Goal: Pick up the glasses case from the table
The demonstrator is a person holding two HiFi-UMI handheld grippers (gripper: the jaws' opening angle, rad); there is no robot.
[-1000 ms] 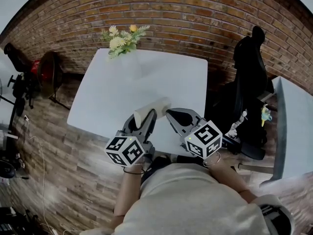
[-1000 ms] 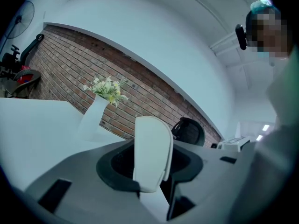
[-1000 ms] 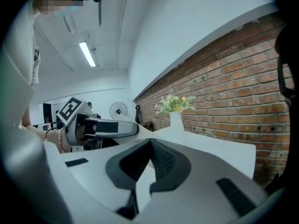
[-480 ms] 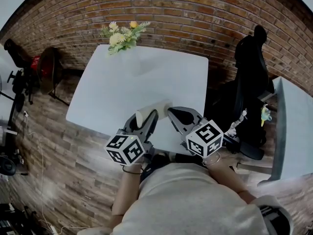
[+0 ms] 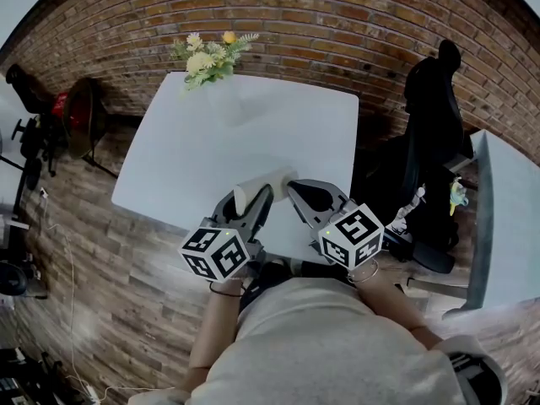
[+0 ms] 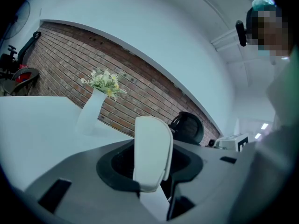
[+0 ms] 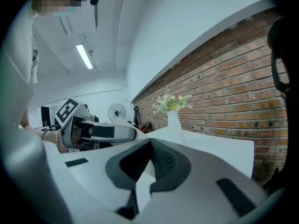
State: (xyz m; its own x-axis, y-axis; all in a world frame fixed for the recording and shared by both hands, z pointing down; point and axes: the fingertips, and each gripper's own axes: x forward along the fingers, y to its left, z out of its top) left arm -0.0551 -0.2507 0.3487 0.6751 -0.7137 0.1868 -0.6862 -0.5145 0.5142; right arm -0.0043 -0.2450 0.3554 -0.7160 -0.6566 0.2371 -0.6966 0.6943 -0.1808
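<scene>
The left gripper has its jaws partly apart and clamped on the pale glasses case; in the left gripper view the case stands between the dark pads and rises above them. In the head view the long axis of the case runs from these jaws toward 2 o'clock, above the near edge of the white table. Whether it still touches the table, the pictures do not show. The right gripper lies at 3 o'clock from the left one, with its jaws together and nothing between them, and its tips are just beside the far end of the case. So the left hand is the one that has the case, and the lift probably needs only this hand to go straight up. The flowers stand well apart at 12 o'clock. Compared with one second ago almost nothing differs: the grip is the same and both grippers keep about the same place.
</scene>
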